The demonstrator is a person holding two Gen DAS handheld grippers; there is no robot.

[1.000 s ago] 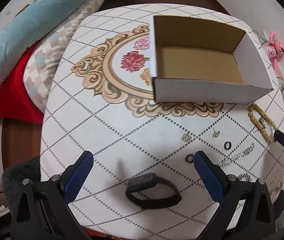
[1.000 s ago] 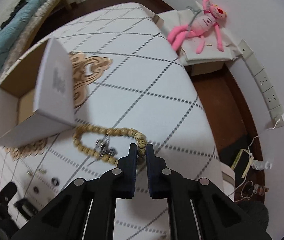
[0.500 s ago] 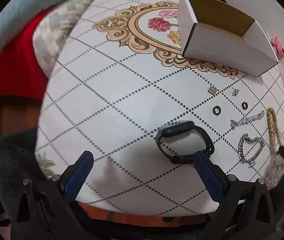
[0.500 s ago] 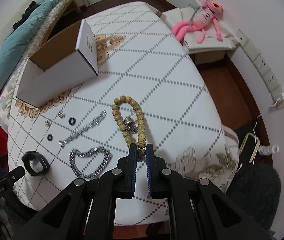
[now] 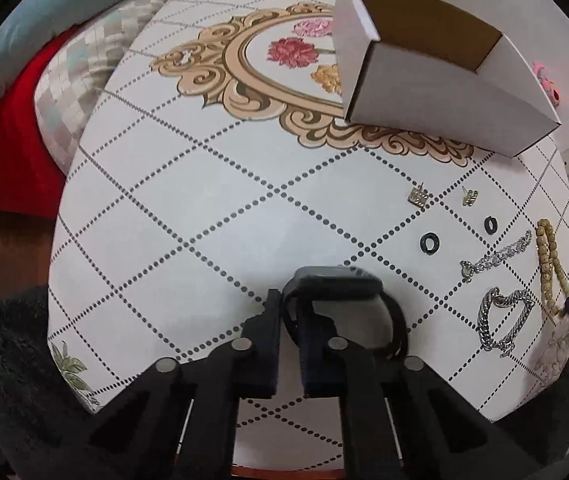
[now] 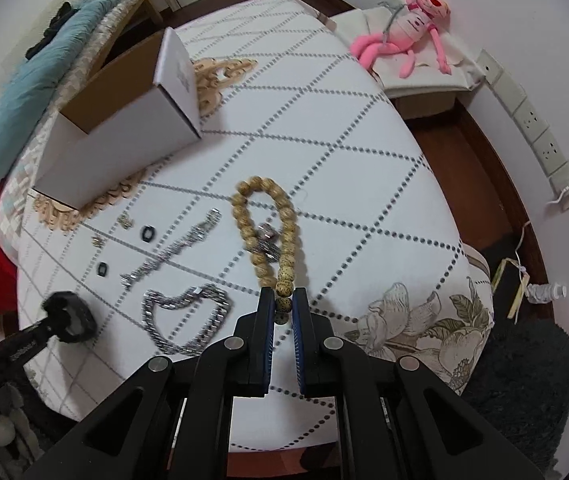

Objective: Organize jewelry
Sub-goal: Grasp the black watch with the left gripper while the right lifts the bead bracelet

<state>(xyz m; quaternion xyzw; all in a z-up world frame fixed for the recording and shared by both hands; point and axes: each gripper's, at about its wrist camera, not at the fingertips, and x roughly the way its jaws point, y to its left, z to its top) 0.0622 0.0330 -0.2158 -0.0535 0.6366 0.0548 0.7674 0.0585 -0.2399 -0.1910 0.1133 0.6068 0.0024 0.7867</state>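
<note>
My left gripper point(image 5: 289, 312) is shut on the strap of a black watch point(image 5: 340, 280) near the table's front edge; the watch also shows in the right wrist view point(image 6: 69, 316). My right gripper point(image 6: 283, 308) is shut on the near end of a tan bead bracelet point(image 6: 264, 220), which lies stretched on the cloth with a silver charm point(image 6: 267, 238) inside its loop. A white open cardboard box point(image 5: 436, 80) stands at the back. Two black rings point(image 5: 429, 242), two gold earrings point(image 5: 418, 197), a thin silver chain point(image 5: 496, 254) and a thick silver chain point(image 5: 502, 320) lie between the watch and the beads.
The round table point(image 5: 204, 200) has a white diamond-pattern cloth with a gold floral medallion. Cushions and a red cloth point(image 5: 12, 128) lie to the left. A pink plush toy point(image 6: 408, 32) sits on a low stand beyond the table, and wall sockets point(image 6: 532, 120) are at the right.
My left gripper has closed from wide open onto the black watch strap. My right gripper stays shut on the bead bracelet, which it has pulled nearer the table's front edge.
</note>
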